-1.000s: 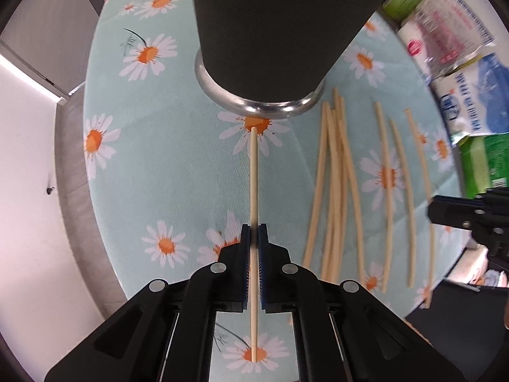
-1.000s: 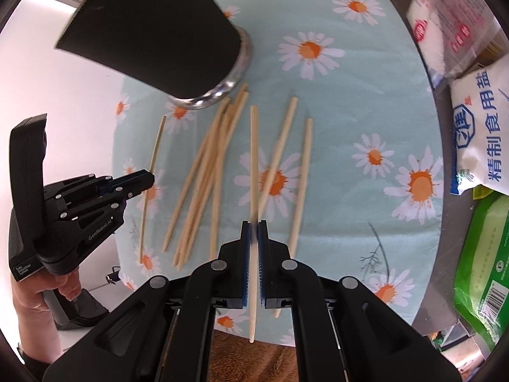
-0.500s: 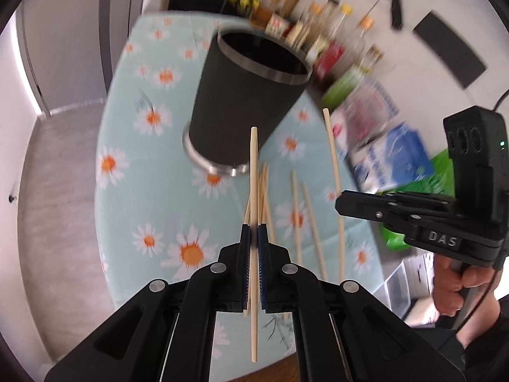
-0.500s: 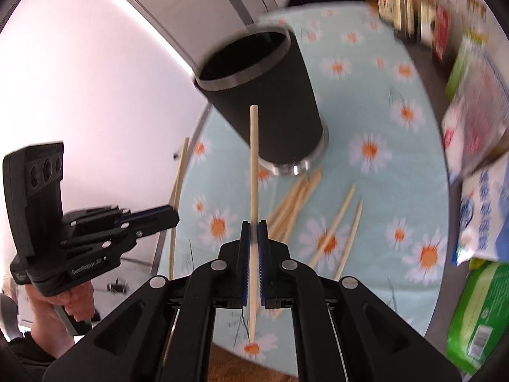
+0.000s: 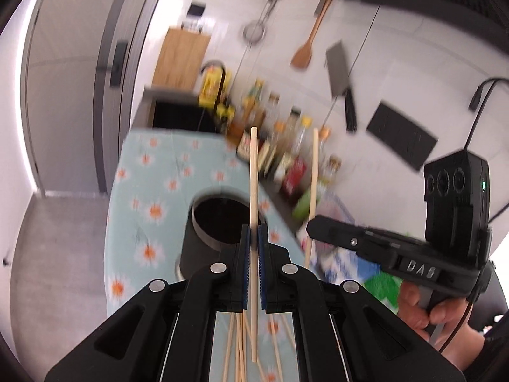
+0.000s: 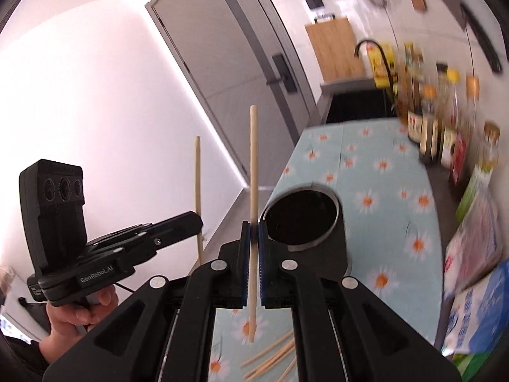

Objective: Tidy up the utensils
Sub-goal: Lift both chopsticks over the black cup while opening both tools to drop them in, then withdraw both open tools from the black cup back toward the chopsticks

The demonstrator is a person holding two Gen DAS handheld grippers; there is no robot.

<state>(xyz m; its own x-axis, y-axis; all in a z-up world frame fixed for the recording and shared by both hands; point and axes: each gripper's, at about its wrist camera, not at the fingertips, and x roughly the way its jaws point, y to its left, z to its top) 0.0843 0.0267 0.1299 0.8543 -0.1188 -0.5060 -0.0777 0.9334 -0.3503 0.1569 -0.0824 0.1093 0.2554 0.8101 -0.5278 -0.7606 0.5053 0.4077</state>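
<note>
My left gripper (image 5: pixel 254 232) is shut on a wooden chopstick (image 5: pixel 253 191), held upright above the table. My right gripper (image 6: pixel 254 229) is shut on another chopstick (image 6: pixel 253 165), also upright. Each gripper shows in the other's view: the right one (image 5: pixel 313 227) with its chopstick (image 5: pixel 313 175), the left one (image 6: pixel 197 221) with its chopstick (image 6: pixel 198 175). A black cylindrical holder (image 5: pixel 219 219) with a metal rim stands open-topped on the daisy-print tablecloth (image 5: pixel 149 184), just beyond both grippers; it also shows in the right wrist view (image 6: pixel 305 219). Several loose chopsticks (image 6: pixel 273 359) lie on the cloth below.
A row of sauce bottles (image 6: pixel 445 121) stands along the wall side of the table. Bags of salt and food packets (image 6: pixel 474 312) lie at the right edge. A sink with a black tap (image 6: pixel 372 63) is behind. Utensils and a cleaver (image 5: pixel 338 70) hang on the wall.
Both grippers have lifted their chopsticks off the cloth and tilted them upright, rising above the holder. The holder's open mouth is now seen from above.
</note>
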